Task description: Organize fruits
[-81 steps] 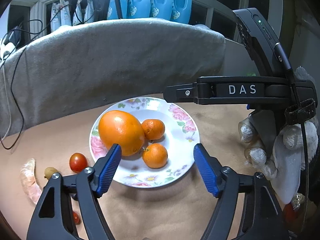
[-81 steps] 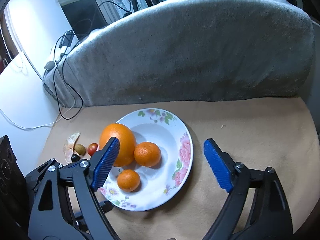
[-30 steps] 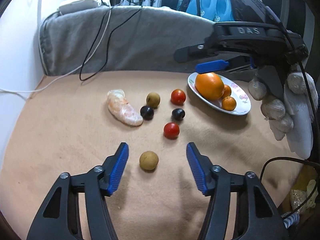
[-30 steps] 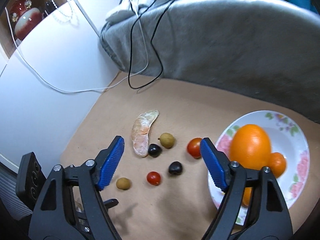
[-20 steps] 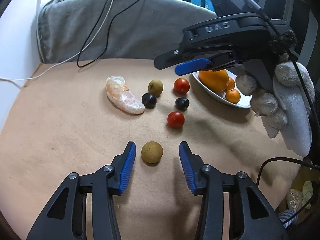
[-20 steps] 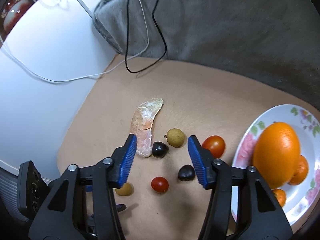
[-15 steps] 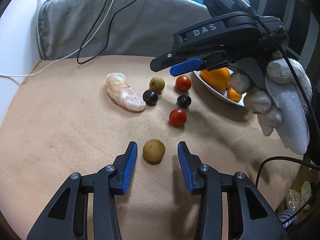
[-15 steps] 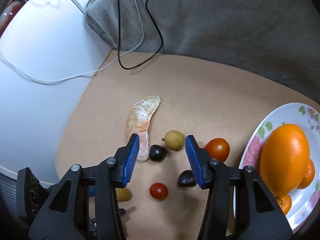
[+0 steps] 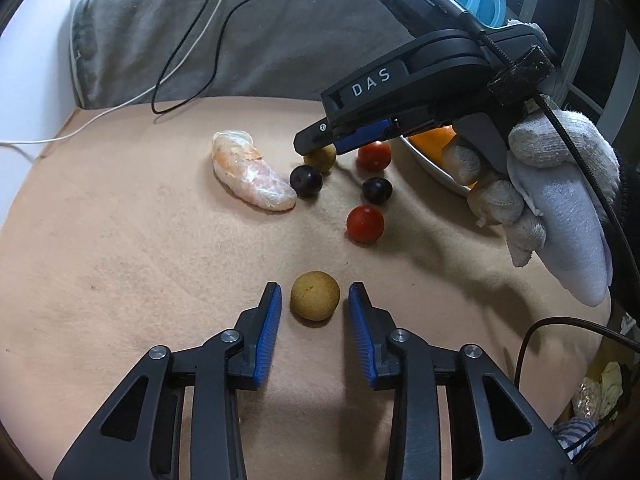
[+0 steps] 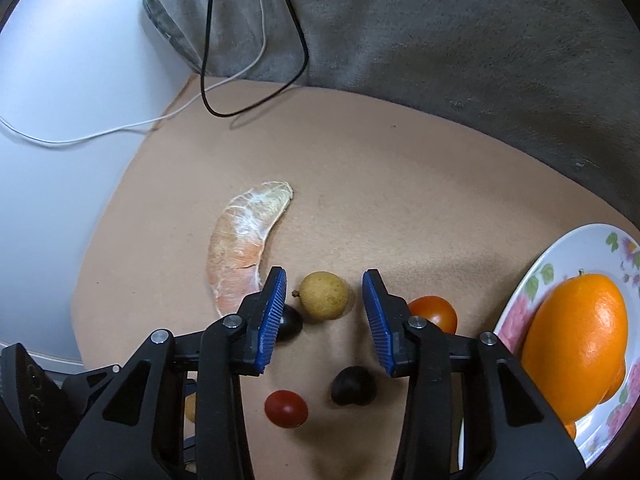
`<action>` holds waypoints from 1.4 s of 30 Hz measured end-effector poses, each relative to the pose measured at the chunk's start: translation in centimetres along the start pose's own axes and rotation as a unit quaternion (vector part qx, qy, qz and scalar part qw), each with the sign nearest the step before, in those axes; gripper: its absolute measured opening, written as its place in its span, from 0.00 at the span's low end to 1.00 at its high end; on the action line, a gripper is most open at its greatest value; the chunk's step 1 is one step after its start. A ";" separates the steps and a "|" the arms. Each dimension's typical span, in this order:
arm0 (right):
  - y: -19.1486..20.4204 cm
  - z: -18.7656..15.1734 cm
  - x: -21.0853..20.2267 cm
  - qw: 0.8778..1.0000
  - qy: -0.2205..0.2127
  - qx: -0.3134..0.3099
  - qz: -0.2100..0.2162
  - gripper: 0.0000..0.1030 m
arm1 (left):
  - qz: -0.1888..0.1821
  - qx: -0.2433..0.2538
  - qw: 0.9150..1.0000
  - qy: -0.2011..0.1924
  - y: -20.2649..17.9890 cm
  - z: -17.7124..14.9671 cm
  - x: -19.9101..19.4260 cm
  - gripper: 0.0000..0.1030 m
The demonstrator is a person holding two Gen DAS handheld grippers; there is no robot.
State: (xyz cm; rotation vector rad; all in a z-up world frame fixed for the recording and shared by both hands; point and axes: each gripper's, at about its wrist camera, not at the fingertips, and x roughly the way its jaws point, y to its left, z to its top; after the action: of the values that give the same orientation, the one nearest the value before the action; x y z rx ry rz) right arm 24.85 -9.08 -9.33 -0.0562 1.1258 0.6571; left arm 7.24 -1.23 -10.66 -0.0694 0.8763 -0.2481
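My left tongs (image 9: pixel 315 312) and right tongs (image 10: pixel 324 306) are both closing around brown fruits (image 9: pixel 315 295) (image 10: pixel 325 295) on the cloth, not yet pinching. These round fruits could squirt sideways if the pads (image 9: pixel 270 330) close off-centre.

Each camera rides just behind its own two blue-padded fingers and looks steeply down over them at the tan cloth (image 9: pixel 120 264). The left gripper (image 9: pixel 315 312) camera sits close above a lone longan (image 9: pixel 315 295) between its fingertips and faces ahead toward the grey cushion (image 9: pixel 248 40), catching the right gripper (image 9: pixel 320 142) ahead and to the right. The right one hangs close over another longan (image 10: pixel 325 295). Both views share the pomelo segment (image 9: pixel 252 176), tomatoes, dark fruits and cushion.
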 end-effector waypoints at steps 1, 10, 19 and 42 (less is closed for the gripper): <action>0.1 0.2 0.3 1.000 0.001 -0.001 0.000 0.35 | 0.001 0.000 1.000 0.001 0.0 0.0 0.1 0.30; 0.7 0.2 0.5 1.000 -0.004 -0.008 -0.004 0.30 | 0.001 -0.009 1.000 0.002 0.7 0.7 0.6 0.22; 0.7 -0.8 -1.5 1.000 -0.020 -0.008 0.008 0.30 | 0.006 -0.013 1.000 -0.008 0.6 0.5 0.0 0.22; -3.2 -5.6 -11.3 0.994 -0.110 0.016 0.004 0.30 | -0.034 0.026 0.998 -0.044 -4.9 2.9 -0.4 0.22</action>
State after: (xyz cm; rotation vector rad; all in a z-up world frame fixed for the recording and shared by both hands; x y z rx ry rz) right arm 18.95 -18.92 -3.16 0.0467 0.9232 0.6357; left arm 8.37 -5.97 -7.73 -0.0621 0.7811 -0.3290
